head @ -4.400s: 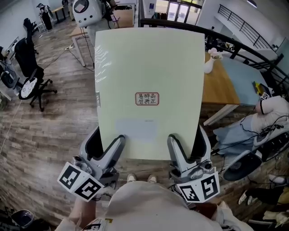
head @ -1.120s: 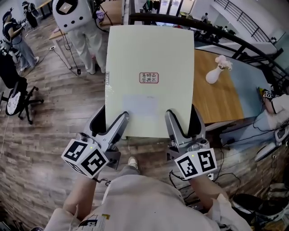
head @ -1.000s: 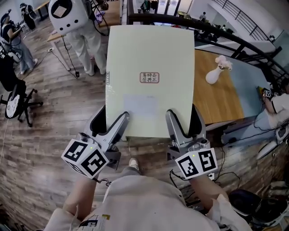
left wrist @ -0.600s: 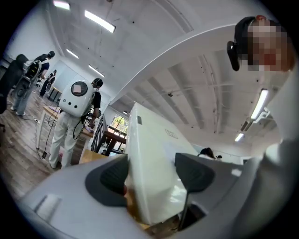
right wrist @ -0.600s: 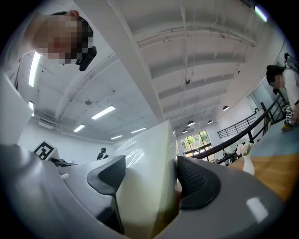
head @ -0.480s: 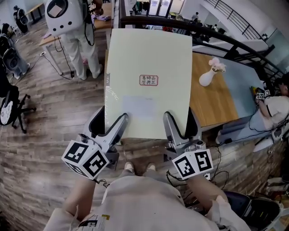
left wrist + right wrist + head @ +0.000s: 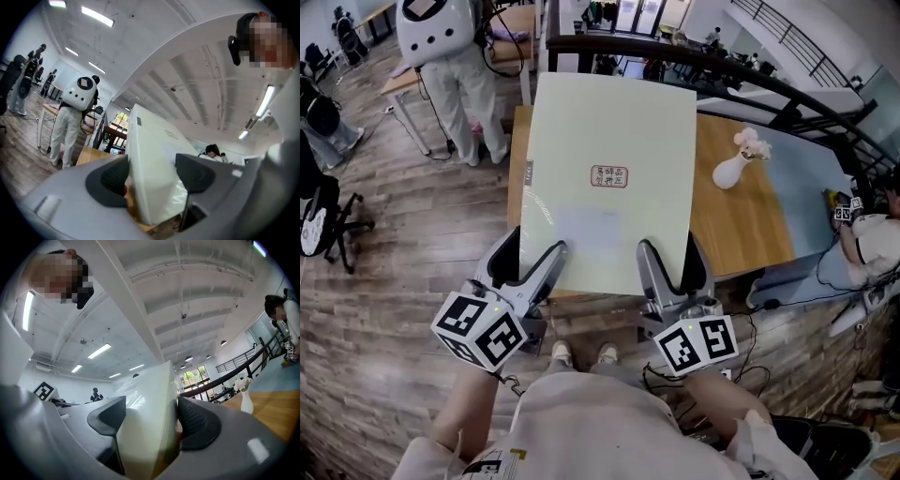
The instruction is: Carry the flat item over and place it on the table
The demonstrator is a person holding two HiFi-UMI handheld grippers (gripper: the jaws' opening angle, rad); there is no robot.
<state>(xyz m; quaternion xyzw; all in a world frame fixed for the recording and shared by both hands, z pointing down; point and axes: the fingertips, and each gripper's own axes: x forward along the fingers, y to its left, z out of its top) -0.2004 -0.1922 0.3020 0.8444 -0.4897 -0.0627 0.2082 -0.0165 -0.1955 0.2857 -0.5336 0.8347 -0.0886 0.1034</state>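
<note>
Head view: you hold the pale green flat rectangular panel (image 7: pixel 609 178) with the red-framed label by its near edge. Your left gripper (image 7: pixel 528 261) is clamped on the near-left part of that edge and your right gripper (image 7: pixel 673 261) on the near-right. The panel lies across the left part of the wooden table (image 7: pixel 750 216). A strip of tabletop shows past its left edge and a wide bare stretch to its right. Whether the panel touches the top can't be told. The white vase (image 7: pixel 729 172) holds pale pink flowers (image 7: pixel 752 142) and stands well clear of the panel's right edge. A black railing (image 7: pixel 722 70) runs behind the far edge. A person in white with a round white backpack (image 7: pixel 459 75) stands on the wood floor off to the left.

Half a second ago the panel hid the table's left edge; now that edge shows beside it.

Left gripper view: the left gripper (image 7: pixel 152 176) has its jaws part open, pressed on both faces of the panel (image 7: pixel 150 140). The panel rises away from you, tilted. The table's (image 7: pixel 91 154) edge lies below to the left.

Right gripper view: the right gripper (image 7: pixel 150 420) likewise pinches the panel (image 7: pixel 154 394) between its dark pads (image 7: pixel 199 423). The vase (image 7: pixel 247 401) stands on the table (image 7: pixel 276 408) to the right, apart from the panel.
</note>
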